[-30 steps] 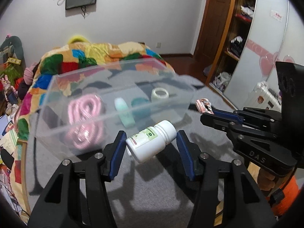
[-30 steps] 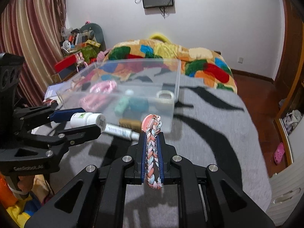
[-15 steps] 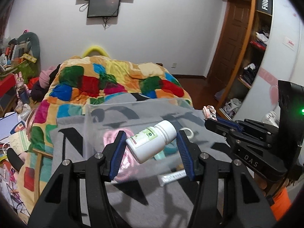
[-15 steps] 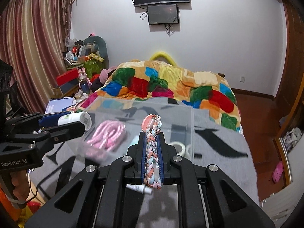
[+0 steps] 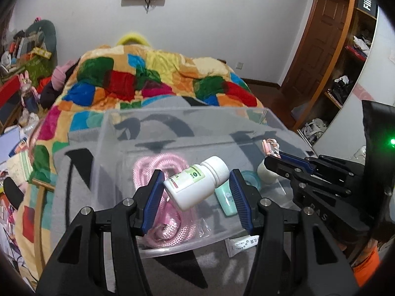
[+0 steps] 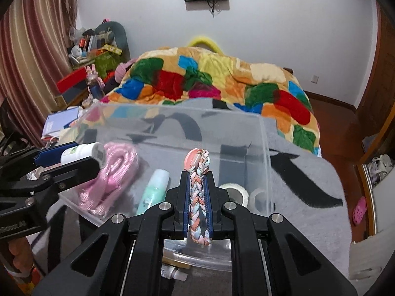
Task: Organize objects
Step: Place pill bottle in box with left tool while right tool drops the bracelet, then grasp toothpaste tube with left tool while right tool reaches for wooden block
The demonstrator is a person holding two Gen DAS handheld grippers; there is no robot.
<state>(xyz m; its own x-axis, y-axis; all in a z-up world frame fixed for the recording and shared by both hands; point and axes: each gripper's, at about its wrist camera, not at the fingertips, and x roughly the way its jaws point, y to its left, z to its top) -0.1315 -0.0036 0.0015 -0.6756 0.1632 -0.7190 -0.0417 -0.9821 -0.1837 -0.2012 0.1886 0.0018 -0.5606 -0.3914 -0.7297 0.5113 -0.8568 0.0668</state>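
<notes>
My left gripper [image 5: 196,185] is shut on a white pill bottle [image 5: 197,182] with a green label, held tilted over the clear plastic bin [image 5: 187,116]. My right gripper [image 6: 197,172] is shut on a braided pink, blue and orange band [image 6: 197,192], held over the bin's near side [image 6: 265,148]. Inside the bin lie a pink rope [image 5: 170,170], a mint green tube [image 6: 154,190], a teal item [image 5: 251,177] and a white tape roll [image 6: 234,191]. The left gripper with the bottle [image 6: 82,151] shows at the left of the right wrist view.
The bin stands on a grey and black blanket [image 6: 303,185] on the bed, with a patchwork quilt [image 5: 148,81] behind. A white tube [image 5: 243,244] lies outside the bin's near wall. Clutter [image 6: 96,49] fills the left side of the room; a wardrobe [image 5: 350,56] stands at right.
Both grippers have come down and forward over the bin, each still holding its object. The bin's contents now sit closer below the fingers.
</notes>
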